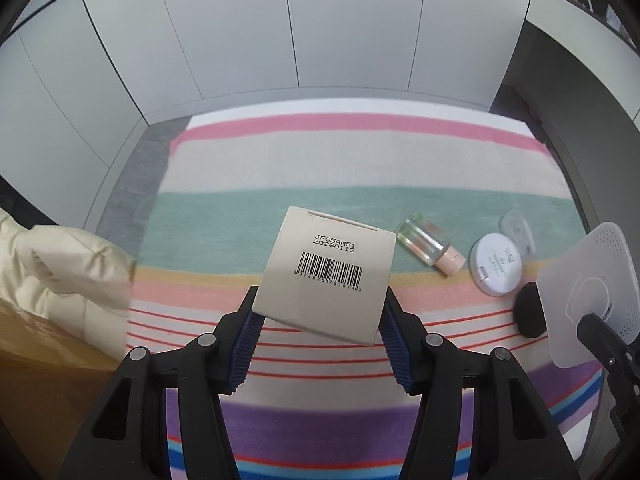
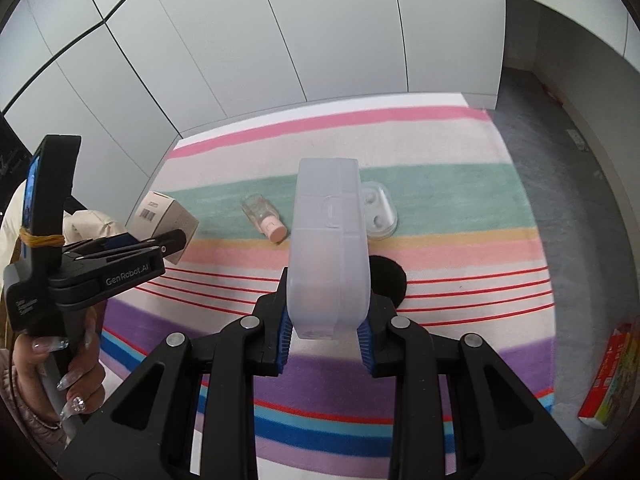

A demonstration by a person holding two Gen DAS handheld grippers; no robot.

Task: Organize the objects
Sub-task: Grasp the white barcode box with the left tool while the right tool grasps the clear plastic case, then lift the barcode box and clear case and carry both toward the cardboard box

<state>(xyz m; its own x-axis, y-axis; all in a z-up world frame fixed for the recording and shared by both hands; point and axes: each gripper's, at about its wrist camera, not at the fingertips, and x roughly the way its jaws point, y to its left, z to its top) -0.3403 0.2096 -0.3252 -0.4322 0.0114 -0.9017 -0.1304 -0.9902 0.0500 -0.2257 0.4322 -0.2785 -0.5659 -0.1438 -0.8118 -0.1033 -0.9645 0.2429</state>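
The left gripper (image 1: 320, 312) is clamped on a beige barcoded carton (image 1: 326, 272), held clear above the striped cloth (image 1: 280, 152). The right gripper (image 2: 325, 332) is pinching a translucent plastic case (image 2: 328, 248), also held off the cloth. On the cloth, a small glass bottle (image 1: 430, 248) lies at 3 o'clock from the carton, with a round white compact (image 1: 498, 266) beyond it at 3 o'clock and a black sponge puff (image 1: 528, 314) at 5 o'clock from the compact.

A matt cardboard box (image 1: 326, 276), a frosted translucent plastic case (image 2: 328, 252) and a clear glossy bottle (image 1: 424, 242) sit above soft, striped woven cloth (image 1: 320, 160).
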